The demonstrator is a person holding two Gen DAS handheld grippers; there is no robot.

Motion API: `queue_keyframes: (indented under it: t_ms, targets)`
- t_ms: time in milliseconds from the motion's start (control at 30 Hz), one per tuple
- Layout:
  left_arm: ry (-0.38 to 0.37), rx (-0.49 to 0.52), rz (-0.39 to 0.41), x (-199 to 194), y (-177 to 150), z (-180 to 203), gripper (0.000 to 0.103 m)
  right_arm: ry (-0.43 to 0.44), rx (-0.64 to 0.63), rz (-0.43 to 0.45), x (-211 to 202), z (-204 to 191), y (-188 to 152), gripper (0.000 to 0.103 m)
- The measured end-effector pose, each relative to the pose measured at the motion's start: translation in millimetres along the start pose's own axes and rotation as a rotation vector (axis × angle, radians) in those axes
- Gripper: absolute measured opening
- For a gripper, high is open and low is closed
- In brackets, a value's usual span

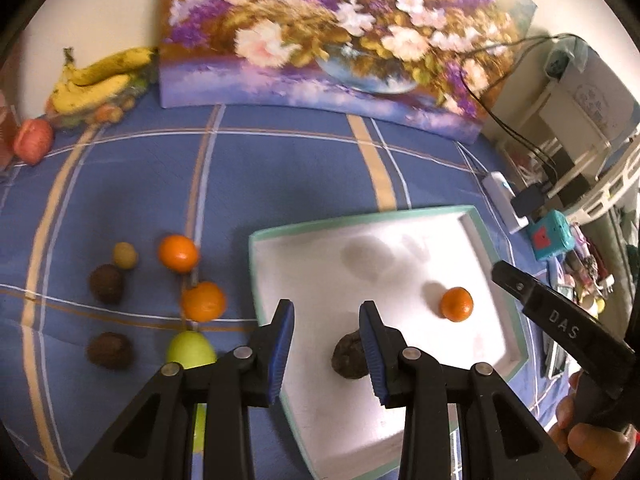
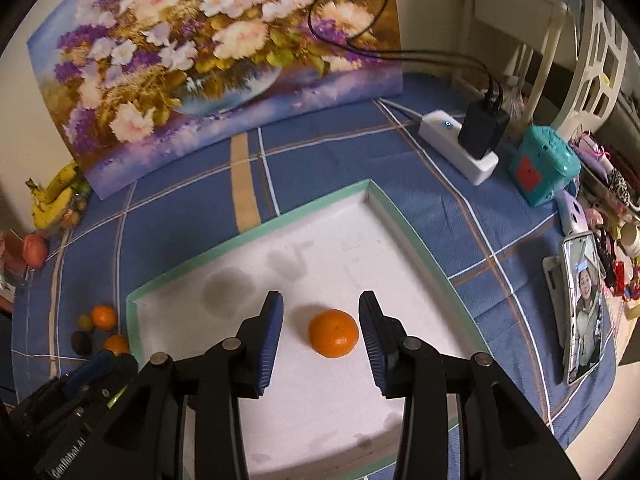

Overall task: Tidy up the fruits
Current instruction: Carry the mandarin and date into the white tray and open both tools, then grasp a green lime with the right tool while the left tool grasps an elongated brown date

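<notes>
- Left gripper (image 1: 326,344): its two black arms end in blue ribbed pads that stand apart with nothing pinched between them; it hangs above the near left part of a shallow white tray (image 1: 486,236) with a pale green rim
- A dark brown wrinkled fruit (image 1: 349,356) lies on the tray floor just below the left gripper's right pad, partly hidden by it; whether the pad touches it cannot be told
- Right gripper (image 2: 320,326): its blue pads are also spread, with a gap on either side of a tangerine (image 2: 333,333) that rests on the tray floor between them, not gripped
- In the left wrist view the same tangerine sits alone toward the tray's right side, well apart from the brown fruit
- A hand (image 1: 580,428) holds the right gripper's black handle at the lower right edge of the left wrist view
- Loose fruit on the blue plaid tablecloth (image 1: 132,184), left of the tray: two more tangerines (image 1: 178,253), a green pear (image 1: 191,350) partly behind the left gripper, two dark brown fruits (image 1: 106,283) and a small tan fruit (image 1: 125,255)
- Farther back on the left: a bunch of bananas (image 1: 96,82) and a red fruit (image 1: 33,141)
- A floral painting (image 1: 340,36) leans against the wall behind the tray
- To the right: a white power strip (image 2: 460,146) with a black plug, a teal box (image 2: 545,166), and a phone (image 2: 582,306) propped upright with its screen lit
</notes>
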State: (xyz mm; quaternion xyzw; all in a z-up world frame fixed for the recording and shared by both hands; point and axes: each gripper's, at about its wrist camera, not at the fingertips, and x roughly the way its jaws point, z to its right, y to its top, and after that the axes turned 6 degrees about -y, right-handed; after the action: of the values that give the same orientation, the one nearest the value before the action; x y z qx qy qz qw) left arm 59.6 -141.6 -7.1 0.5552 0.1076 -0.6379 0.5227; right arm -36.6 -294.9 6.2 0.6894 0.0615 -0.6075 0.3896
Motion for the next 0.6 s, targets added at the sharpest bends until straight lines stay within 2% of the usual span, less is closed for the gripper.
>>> queue_keyframes:
  t_ms: [67, 133, 167, 200, 267, 333, 367, 400, 467, 600]
  targets:
    - [0.017, -0.018, 0.011, -3.8, 0.5, -6.8, 0.038, 0.001, -0.002, 0.009, -4.1, -0.9, 0.2, 0.04]
    - [0.038, -0.045, 0.013, -6.3, 1.4, -17.2, 0.05, 0.001, -0.002, 0.01, -4.9, 0.3, -0.7, 0.04]
    - [0.053, -0.059, 0.014, -6.7, 1.7, -22.0, 0.067, -0.002, -0.003, 0.009, -5.4, 0.0, -1.1, 0.042]
    - [0.078, -0.078, 0.015, -7.1, 2.1, -28.8, 0.077, -0.006, -0.006, 0.006, -5.0, -0.6, -1.9, 0.053]
    - [0.115, -0.102, 0.014, -7.0, 0.7, -38.7, 0.08, -0.009, -0.019, 0.002, -3.5, -2.3, -3.4, 0.071]
    - [0.147, -0.129, 0.014, -5.3, -0.2, -48.4, 0.088, -0.012, -0.035, 0.002, -1.8, -4.7, -4.6, 0.072]
    - [0.164, -0.141, 0.015, -4.7, -1.1, -53.0, 0.097, -0.013, -0.042, 0.001, -1.3, -5.7, -5.2, 0.074]
    - [0.18, -0.148, 0.018, -4.8, -1.5, -57.2, 0.1, -0.014, -0.051, 0.002, -0.8, -7.5, -6.0, 0.079]
    - [0.213, -0.156, 0.037, -6.6, -2.2, -63.7, 0.103, -0.016, -0.068, 0.008, -0.7, -10.5, -7.5, 0.088]
    - [0.305, -0.157, 0.086, -12.8, -3.1, -70.3, 0.103, -0.021, -0.114, 0.038, -1.7, -17.6, -10.6, 0.088]
